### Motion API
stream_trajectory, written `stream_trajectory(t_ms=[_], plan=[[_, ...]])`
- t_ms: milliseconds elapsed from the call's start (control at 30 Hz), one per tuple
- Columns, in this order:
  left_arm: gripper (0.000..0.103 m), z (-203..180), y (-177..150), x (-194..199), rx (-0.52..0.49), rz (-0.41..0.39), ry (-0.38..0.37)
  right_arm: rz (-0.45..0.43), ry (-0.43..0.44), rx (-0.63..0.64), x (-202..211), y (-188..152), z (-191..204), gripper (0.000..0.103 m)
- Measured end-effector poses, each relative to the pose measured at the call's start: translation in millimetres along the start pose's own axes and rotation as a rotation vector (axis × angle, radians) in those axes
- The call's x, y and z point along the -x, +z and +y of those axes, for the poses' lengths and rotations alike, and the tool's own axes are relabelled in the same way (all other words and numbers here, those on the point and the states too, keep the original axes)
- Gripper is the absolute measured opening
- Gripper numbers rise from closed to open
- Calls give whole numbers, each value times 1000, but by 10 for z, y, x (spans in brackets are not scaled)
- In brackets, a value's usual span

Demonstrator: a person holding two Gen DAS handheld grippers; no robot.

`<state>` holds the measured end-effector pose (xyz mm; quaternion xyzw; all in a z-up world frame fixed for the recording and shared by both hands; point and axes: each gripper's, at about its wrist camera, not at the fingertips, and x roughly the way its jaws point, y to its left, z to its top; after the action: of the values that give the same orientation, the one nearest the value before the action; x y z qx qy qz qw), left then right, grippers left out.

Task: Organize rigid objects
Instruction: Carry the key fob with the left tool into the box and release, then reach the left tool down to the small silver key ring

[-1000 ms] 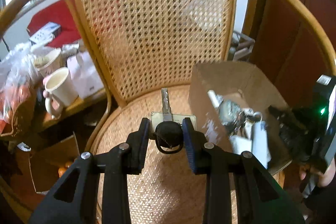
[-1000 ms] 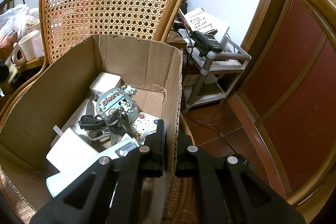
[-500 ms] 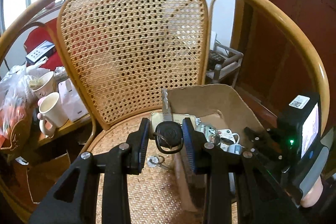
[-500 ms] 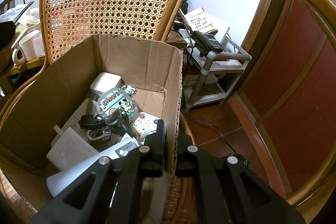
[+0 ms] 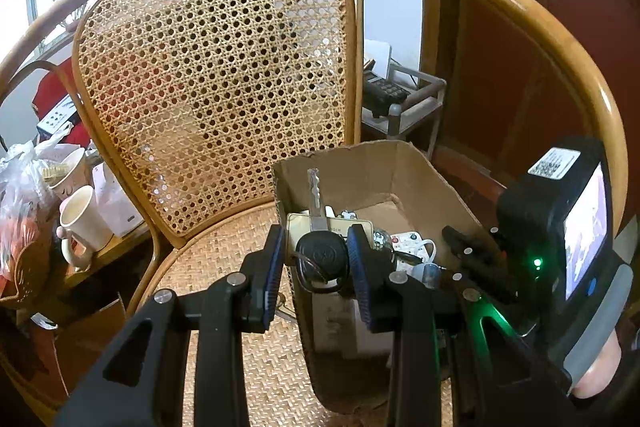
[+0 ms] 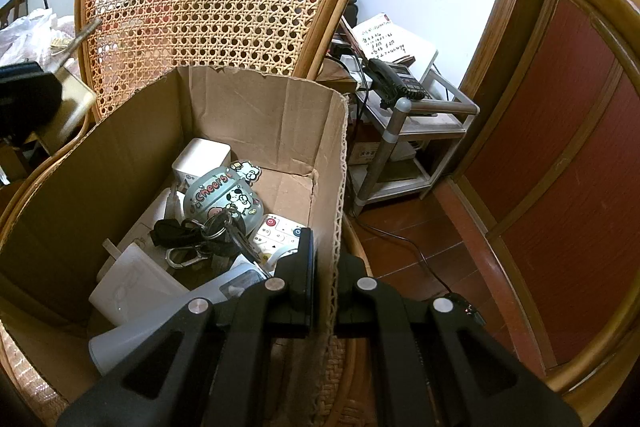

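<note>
My left gripper point(image 5: 318, 247) is shut on the black head of a car key point(image 5: 322, 255). The key's metal blade points away from me, and a beige tag point(image 5: 340, 225) hangs behind it. The key hangs above the near left corner of an open cardboard box point(image 5: 360, 167) on the cane chair seat point(image 5: 224, 255). My right gripper point(image 6: 325, 259) is shut on the box's right wall point(image 6: 334, 163). Inside the box lie a key bunch point(image 6: 208, 231), a "Cheers" charm point(image 6: 224, 195), a white remote point(image 6: 280, 231) and white chargers point(image 6: 202, 159). In the right wrist view the key's blade point(image 6: 86, 33) enters at far left.
The chair's cane back point(image 5: 216, 79) and curved wooden rail point(image 5: 520, 11) surround the box. Left of the chair, a low table holds mugs point(image 5: 82, 223) and bags. A metal rack with a telephone point(image 6: 394, 79) stands behind on the right, with a cable on the wooden floor.
My left gripper has carried the key rightward, from over the bare seat to over the box's left corner. The right gripper and the box have stayed put.
</note>
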<state>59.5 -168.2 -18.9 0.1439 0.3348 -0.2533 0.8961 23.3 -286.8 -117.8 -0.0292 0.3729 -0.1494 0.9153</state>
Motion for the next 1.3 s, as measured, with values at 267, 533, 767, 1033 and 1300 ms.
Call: stream_trajectory(t_ms=[267,533,767,1033,1300], plan=[[31,-73,-41,-36,-30,11,-1,0,0,3,-7,-3,14,8],[31,-43,-39,-55,-45,11,20,0,0,3,-7,-3,14,8],[31,32,-42,-35,-31,9,29,1,2,1,-25,-5,24,8],[32,226,-14,-10,24,10,58,1,3,-3,-35,-6,36,8],[41,326,-17,9,23,4,88,1,3,-4,-34,-7,43,8]])
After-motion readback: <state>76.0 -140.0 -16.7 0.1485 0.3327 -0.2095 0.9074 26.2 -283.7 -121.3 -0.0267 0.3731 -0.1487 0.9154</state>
